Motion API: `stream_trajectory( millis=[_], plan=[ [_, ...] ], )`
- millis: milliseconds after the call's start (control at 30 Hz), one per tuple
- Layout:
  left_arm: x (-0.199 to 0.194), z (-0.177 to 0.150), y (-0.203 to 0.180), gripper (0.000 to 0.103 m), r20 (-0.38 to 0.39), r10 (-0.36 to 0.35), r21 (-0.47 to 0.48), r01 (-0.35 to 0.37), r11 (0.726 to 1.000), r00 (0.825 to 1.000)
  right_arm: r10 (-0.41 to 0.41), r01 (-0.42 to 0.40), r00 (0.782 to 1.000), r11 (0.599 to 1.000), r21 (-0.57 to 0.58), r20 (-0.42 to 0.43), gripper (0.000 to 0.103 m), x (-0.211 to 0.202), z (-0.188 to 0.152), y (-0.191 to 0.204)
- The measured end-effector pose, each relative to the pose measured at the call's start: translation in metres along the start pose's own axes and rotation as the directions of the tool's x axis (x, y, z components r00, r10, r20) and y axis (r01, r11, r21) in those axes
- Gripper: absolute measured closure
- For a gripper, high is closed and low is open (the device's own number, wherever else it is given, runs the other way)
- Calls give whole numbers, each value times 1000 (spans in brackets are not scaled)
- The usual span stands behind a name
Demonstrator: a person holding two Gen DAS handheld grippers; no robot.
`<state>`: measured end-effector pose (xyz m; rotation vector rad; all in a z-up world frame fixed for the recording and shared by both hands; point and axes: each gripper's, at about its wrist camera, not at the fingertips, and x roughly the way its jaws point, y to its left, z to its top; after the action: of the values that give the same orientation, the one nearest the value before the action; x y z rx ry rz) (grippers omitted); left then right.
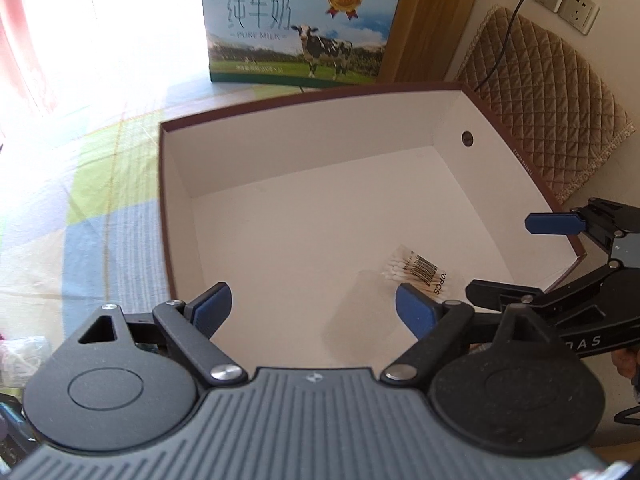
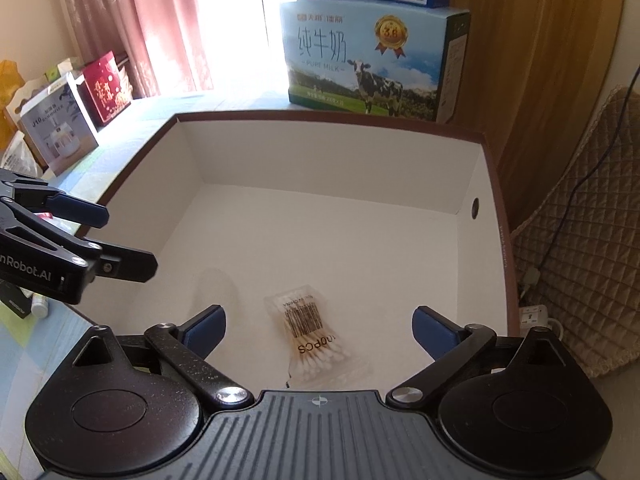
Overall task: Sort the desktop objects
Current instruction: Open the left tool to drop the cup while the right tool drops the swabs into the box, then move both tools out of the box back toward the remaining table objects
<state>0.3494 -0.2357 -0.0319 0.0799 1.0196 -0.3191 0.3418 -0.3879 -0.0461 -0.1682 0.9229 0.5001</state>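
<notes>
Left gripper (image 1: 314,306) over near rim of box (image 1: 168,200), jaws spread wide, nothing held. Right gripper (image 2: 318,330) likewise released and empty, above box floor. Cotton swab packet (image 2: 310,338) lies flat on white floor, between right gripper's fingers; at 4 o'clock in left wrist view. Milk carton (image 2: 372,60) behind box at 12 o'clock.

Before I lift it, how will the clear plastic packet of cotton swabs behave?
The clear plastic packet of cotton swabs looks thin and small, so probably light. Its glossy film may slip or crumple. Lying flat in the white box, it should not roll.
</notes>
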Motion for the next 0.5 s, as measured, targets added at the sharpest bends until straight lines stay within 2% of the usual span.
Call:
stream_trajectory(
  millis=[500],
  plan=[
    [-67,-39,14,6,102,115,-25,-113,993,988,19,-22,996,999,31,89,2,-40,-14,26]
  ],
)
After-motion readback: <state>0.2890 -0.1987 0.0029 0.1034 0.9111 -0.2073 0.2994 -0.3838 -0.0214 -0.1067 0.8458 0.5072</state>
